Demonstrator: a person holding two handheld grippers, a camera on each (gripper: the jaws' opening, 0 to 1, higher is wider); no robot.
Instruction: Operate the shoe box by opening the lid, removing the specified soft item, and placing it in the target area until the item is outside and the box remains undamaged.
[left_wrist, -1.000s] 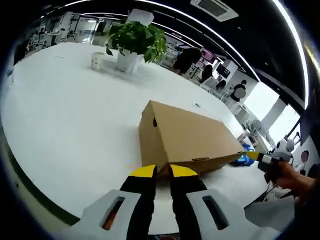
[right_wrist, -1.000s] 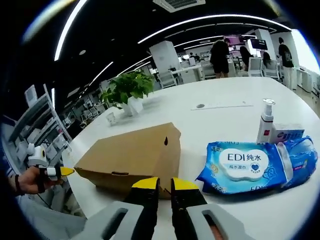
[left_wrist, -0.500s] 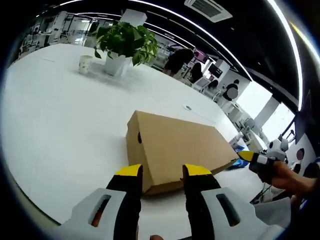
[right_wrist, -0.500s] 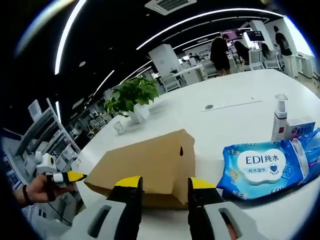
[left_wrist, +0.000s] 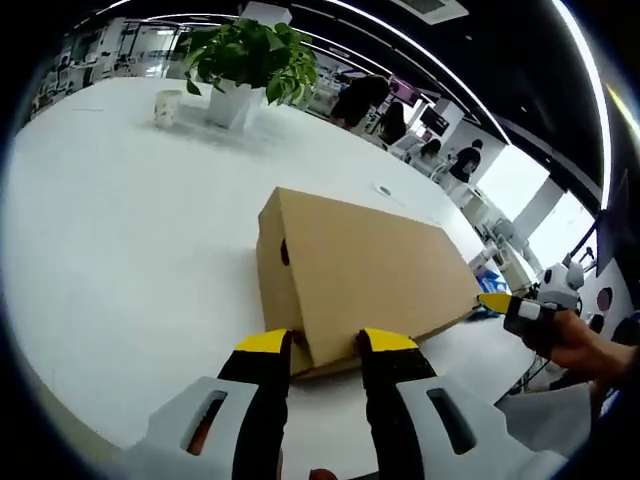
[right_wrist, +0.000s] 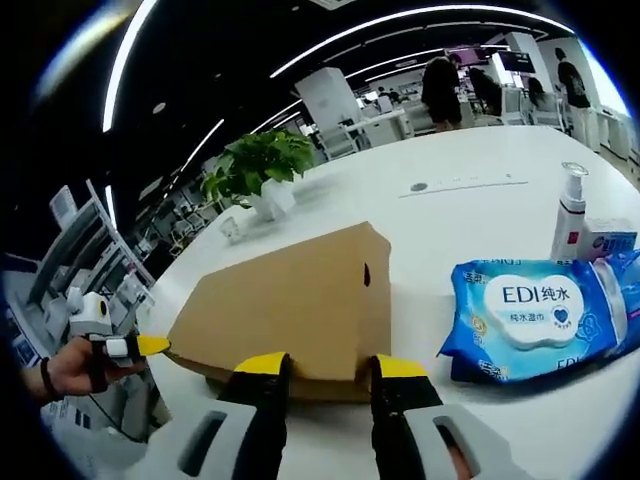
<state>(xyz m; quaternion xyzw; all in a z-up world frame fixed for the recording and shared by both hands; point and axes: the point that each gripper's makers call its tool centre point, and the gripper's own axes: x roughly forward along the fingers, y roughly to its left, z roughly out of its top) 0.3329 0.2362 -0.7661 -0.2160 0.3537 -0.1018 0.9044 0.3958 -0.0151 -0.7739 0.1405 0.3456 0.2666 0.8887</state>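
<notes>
Lid (left_wrist: 380, 270) closed on the box (right_wrist: 290, 305), so by my reading the task stands at its very start; nothing has been lifted out, the soft item is not to be seen, presumably inside, and no target area is marked that I can tell; opening, removing and placing are all left. The box lies on the desk (left_wrist: 120, 220) toward its near edge, one short end at each gripper, its cardboard showing no dent or tear. In the left gripper view the left gripper (left_wrist: 327, 345) has its yellow tips parted, one on either side of the lid's lower corner, touching or nearly so; whether they press the card I cannot tell; I read it as released, straddling the corner. In the right gripper view the right gripper (right_wrist: 328, 366) stands likewise, jaws spread at the base of the other end, nothing clamped between them. Each tool also appears far off in the other's view, held in a hand (right_wrist: 70, 365) beyond the far corner of the box. Count: one box, one lid, two grippers; on the desk to the right of the box one blue wipes pack (right_wrist: 540, 315), with one pump bottle (right_wrist: 570, 205) and one small carton (right_wrist: 612, 238) behind it; toward the far edge one plant (left_wrist: 250, 60) in a white pot and one cup (left_wrist: 167, 106) beside it; several people stand in the background.
</notes>
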